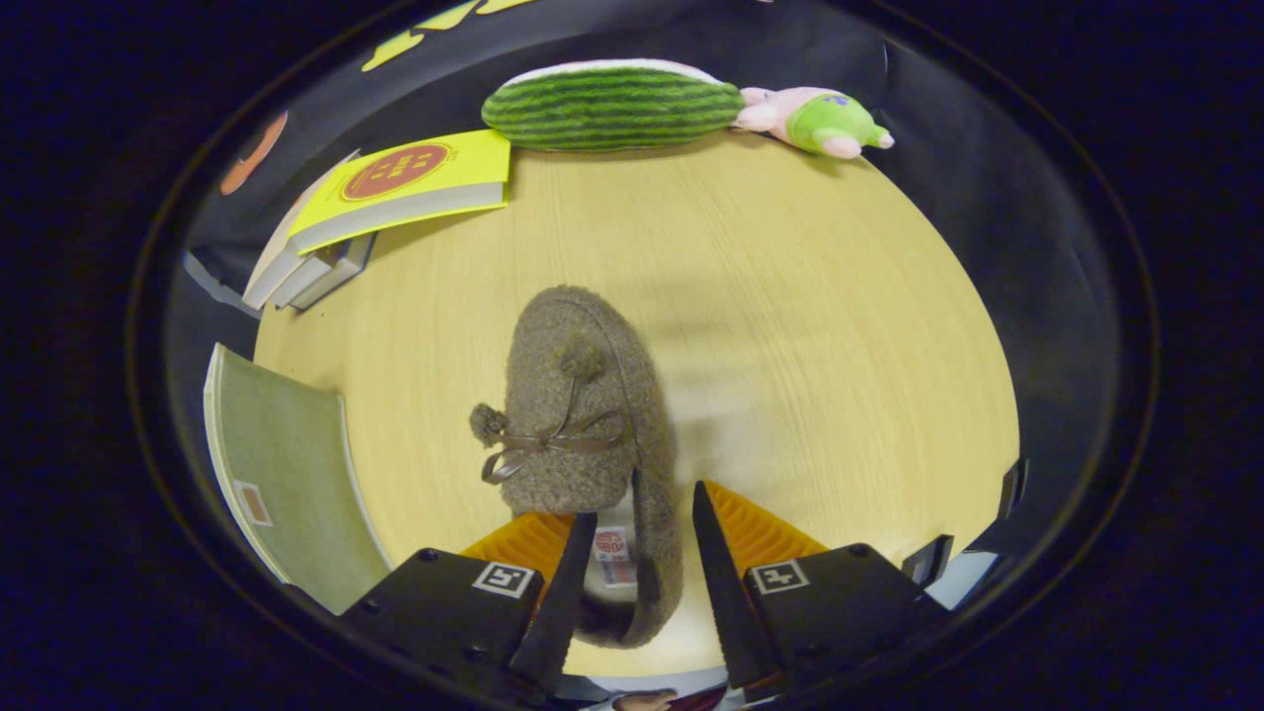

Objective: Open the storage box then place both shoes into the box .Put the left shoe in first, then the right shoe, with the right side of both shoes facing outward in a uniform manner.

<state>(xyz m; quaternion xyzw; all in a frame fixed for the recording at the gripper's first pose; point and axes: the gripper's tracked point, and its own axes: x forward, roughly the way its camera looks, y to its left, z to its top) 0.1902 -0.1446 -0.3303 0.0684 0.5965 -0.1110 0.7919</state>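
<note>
A fuzzy brown shoe with a bow and two pompoms lies on the wooden bench, toe pointing to the far side, its heel end reaching back between the fingers of the gripper. The fingers stand part-way apart – the left one against the shoe's open collar, the right one just off its right side wall, so no firm grip shows. At the near left lies a grey-green flap. Far left sits a stack of books – beyond them a watermelon-striped cushion and a pink-and-green plush toy
</note>
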